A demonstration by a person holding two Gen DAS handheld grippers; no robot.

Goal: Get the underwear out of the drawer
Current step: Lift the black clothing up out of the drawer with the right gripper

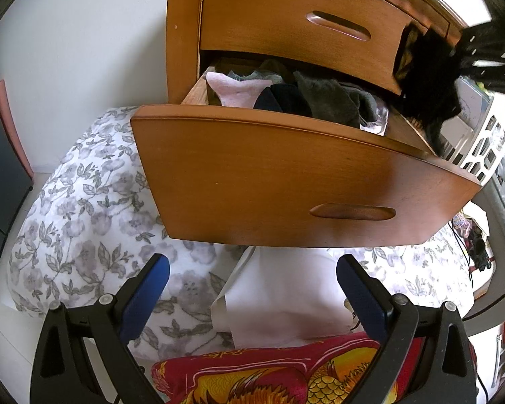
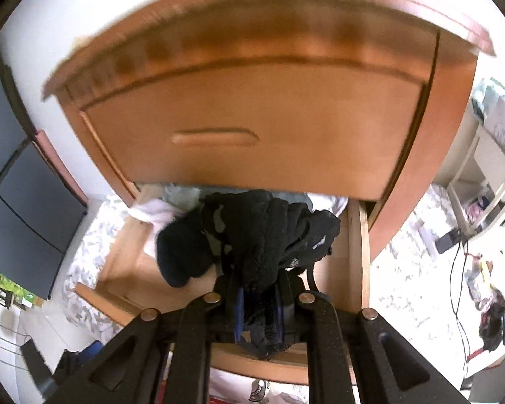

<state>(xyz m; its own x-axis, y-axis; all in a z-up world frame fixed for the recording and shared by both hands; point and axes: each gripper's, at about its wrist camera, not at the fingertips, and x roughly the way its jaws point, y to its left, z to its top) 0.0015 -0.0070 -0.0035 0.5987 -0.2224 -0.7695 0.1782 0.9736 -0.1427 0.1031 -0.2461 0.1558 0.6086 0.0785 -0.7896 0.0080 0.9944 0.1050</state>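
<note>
Underwear (image 2: 272, 235), a bunch of black fabric, hangs pinched in the right gripper (image 2: 257, 313) above the open drawer (image 1: 286, 181); in the left wrist view it shows as a dark clump at about two o'clock, clear of the drawer's far right corner.

Going left to right in that view: a floral cover (image 1: 84, 219) lies at nine o'clock, the pulled-out drawer fills the centre with a pink-white piece (image 1: 239, 92), a dark piece and a grey garment (image 1: 336, 101) still inside, and the black bunch hangs at the right.

The step in hand looks like the lift-out: the bundle seems free of the pile. The next move likely calls for carrying it clear of the drawer front without trailing straps snagging on the rim.

The right gripper's jaws are nearly closed, clenched on the black fabric, which drapes over the fingers. The left gripper (image 1: 252, 289) stands wide apart, holding nothing, below the drawer front.
</note>
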